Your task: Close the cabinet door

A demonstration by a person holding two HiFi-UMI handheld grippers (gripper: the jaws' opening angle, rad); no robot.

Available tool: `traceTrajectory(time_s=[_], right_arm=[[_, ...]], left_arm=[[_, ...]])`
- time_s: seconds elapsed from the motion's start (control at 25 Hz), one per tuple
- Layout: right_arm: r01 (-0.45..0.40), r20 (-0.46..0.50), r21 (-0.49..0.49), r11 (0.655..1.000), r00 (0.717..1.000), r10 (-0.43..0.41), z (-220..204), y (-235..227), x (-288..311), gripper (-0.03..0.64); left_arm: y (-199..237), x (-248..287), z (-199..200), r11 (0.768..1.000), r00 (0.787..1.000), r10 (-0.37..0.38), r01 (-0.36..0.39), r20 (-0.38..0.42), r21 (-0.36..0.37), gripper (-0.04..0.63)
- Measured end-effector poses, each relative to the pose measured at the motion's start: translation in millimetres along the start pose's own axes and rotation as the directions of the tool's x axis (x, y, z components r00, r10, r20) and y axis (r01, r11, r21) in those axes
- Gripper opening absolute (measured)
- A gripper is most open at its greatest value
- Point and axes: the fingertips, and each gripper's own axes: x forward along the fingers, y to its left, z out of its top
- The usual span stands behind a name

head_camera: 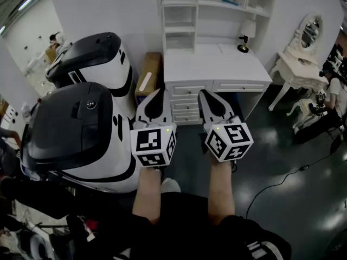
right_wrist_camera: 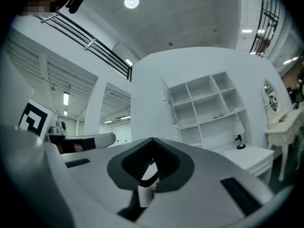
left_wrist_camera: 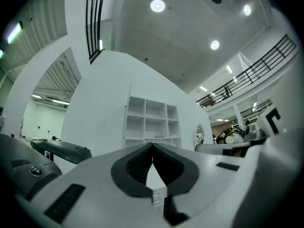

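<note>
A white desk (head_camera: 217, 64) with a shelf hutch (head_camera: 217, 7) stands ahead of me against the wall. At the hutch's upper left a thin cabinet door (right_wrist_camera: 167, 101) stands open, seen almost edge-on; it also shows as a thin edge at the hutch's upper left corner (left_wrist_camera: 129, 96). My left gripper (head_camera: 157, 91) and right gripper (head_camera: 204, 92) are held side by side, pointing at the desk and well short of it. The left gripper (left_wrist_camera: 152, 145) has its jaws together with nothing between them. The right gripper (right_wrist_camera: 152, 139) is shut and holds nothing.
Two big white-and-black machines (head_camera: 81, 134) (head_camera: 92, 58) crowd the left side. A cardboard box (head_camera: 149, 72) leans beside the desk. A small lamp (head_camera: 245, 37) sits on the desktop. A white vanity table with a mirror (head_camera: 298, 64) stands at right, and a cable (head_camera: 287, 175) crosses the dark floor.
</note>
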Motion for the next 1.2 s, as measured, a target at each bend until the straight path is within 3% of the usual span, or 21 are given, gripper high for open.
traceTrajectory(time_s=[0.52, 1.0, 1.2], right_arm=[[0.043, -0.006, 0.012, 0.999, 0.999, -0.043, -18.5, -2.7, 36.2, 0.015], [0.074, -0.006, -0.036, 0.997, 0.997, -0.074, -13.1, -6.2, 137.3, 0.015], [0.083, -0.005, -0.029, 0.996, 0.997, -0.083, -20.4, 3.1, 188.5, 0.015]], left_arm=[[42.1, 14.9, -17.5, 0.999, 1.0, 0.019, -0.02, -0.02, -0.03, 0.012], [127.7, 91.3, -9.1, 0.996, 1.0, 0.018, -0.017, 0.012, -0.085, 0.012], [167.3, 112.1, -6.8, 0.998, 1.0, 0.003, -0.002, 0.024, -0.068, 0.012]])
